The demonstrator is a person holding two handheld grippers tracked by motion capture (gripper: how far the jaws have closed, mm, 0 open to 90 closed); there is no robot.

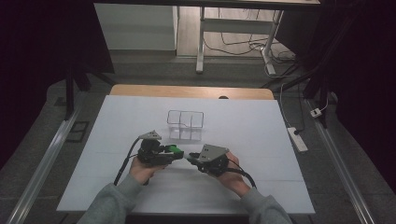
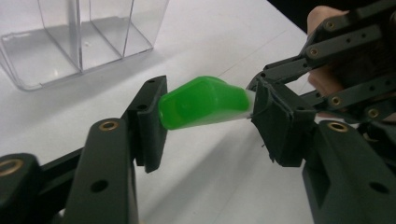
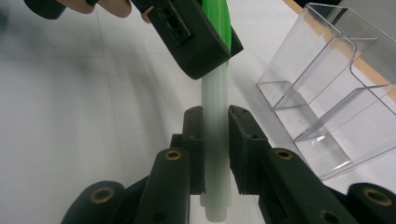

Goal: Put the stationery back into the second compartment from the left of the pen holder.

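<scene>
A pen with a green cap (image 1: 173,149) and a pale white barrel (image 3: 215,154) hangs level just above the white table (image 1: 252,140), between my two grippers. My left gripper (image 1: 176,152) has its jaws closed on the green cap (image 2: 203,103), one pad at each side. My right gripper (image 3: 215,135) is shut on the white barrel, which runs up between its pads toward the left gripper's jaw (image 3: 196,42). In the high view the right gripper (image 1: 192,159) faces the left one, tip to tip. A clear plastic organizer (image 1: 186,125) with upright compartments stands just beyond them.
The clear organizer (image 2: 79,42) (image 3: 327,107) sits close behind the grippers. The table's wooden far edge (image 1: 187,91) lies beyond it. A white power strip (image 1: 297,139) lies on the floor to the right, with desk legs and cables farther back.
</scene>
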